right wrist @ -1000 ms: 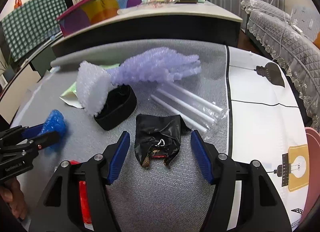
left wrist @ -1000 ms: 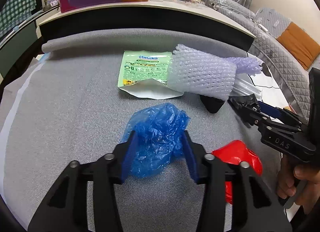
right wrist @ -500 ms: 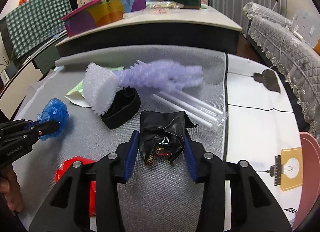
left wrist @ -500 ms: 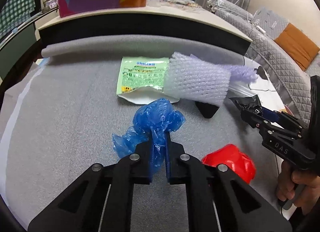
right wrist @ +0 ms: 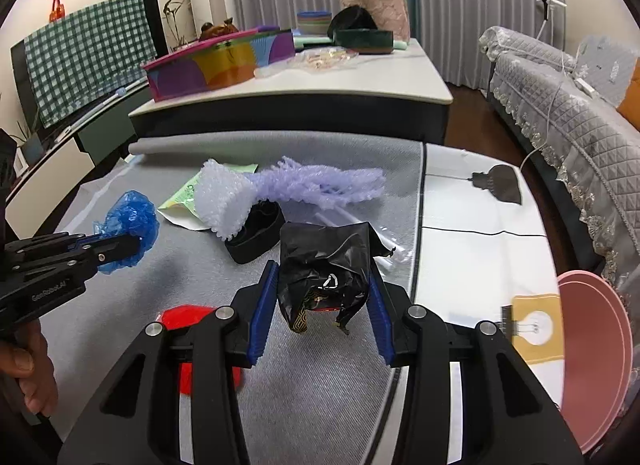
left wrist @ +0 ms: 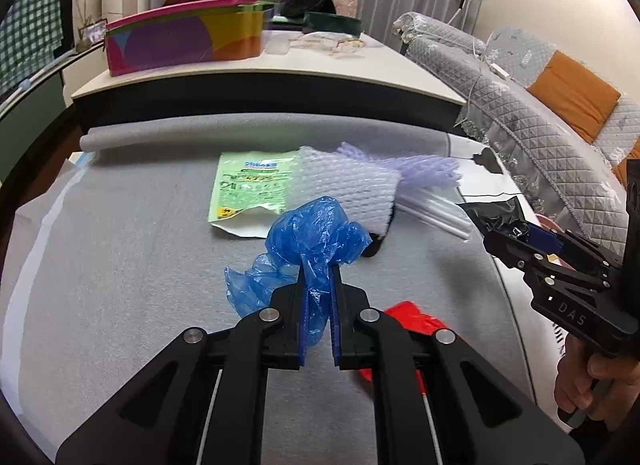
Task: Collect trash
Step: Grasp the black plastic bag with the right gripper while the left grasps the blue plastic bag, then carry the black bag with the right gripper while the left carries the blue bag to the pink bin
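Two grabs are made, so carrying off is the step in hand. Left wrist view: the left gripper (left wrist: pixel 318 285) pinches the blue plastic bag (left wrist: pixel 312 241) nearly closed, lifted clear of the grey mat (left wrist: pixel 120 265); a red scrap (left wrist: pixel 412 321) lies at four o'clock. Right wrist view: the right gripper (right wrist: pixel 322 293) clamps the black wrapper (right wrist: pixel 324 261), with a pink bin (right wrist: pixel 592 353) at three o'clock, probably where both loads go next.

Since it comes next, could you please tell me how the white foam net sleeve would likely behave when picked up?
The white foam net sleeve looks airy, so probably very light. Its open mesh should squash easily. It lies on the black band and may drag it.
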`<state>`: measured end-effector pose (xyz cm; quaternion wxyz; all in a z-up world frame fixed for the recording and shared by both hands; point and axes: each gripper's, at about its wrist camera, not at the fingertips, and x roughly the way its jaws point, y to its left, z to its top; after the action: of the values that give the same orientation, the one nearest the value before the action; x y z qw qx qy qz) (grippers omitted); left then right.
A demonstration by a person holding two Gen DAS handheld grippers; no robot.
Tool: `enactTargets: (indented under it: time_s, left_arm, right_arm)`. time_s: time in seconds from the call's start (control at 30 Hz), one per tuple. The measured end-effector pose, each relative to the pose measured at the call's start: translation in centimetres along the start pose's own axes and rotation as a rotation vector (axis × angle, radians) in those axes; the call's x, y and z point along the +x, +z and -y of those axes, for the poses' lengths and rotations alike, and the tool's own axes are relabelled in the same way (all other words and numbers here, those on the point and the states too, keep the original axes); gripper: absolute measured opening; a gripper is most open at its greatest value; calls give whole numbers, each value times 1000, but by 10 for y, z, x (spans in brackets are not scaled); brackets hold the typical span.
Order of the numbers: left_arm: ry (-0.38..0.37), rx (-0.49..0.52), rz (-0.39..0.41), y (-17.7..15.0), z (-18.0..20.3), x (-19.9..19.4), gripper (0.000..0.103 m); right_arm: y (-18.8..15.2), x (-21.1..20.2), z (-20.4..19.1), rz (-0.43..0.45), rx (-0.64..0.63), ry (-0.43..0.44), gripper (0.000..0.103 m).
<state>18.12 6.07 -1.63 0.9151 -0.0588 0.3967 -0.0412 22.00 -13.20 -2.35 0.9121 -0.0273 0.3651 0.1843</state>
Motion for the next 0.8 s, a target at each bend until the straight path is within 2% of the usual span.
enactTargets:
  time_s: [0.57,0.8]
  left_arm:
    - [-33,9,57,-9,39,-20,8]
    - [-15,14,95,-13,53,-28,8]
  right_arm:
    - [-5,-56,25,74,12,-38,43]
    - [-8,-74,40,97,28,-54,43]
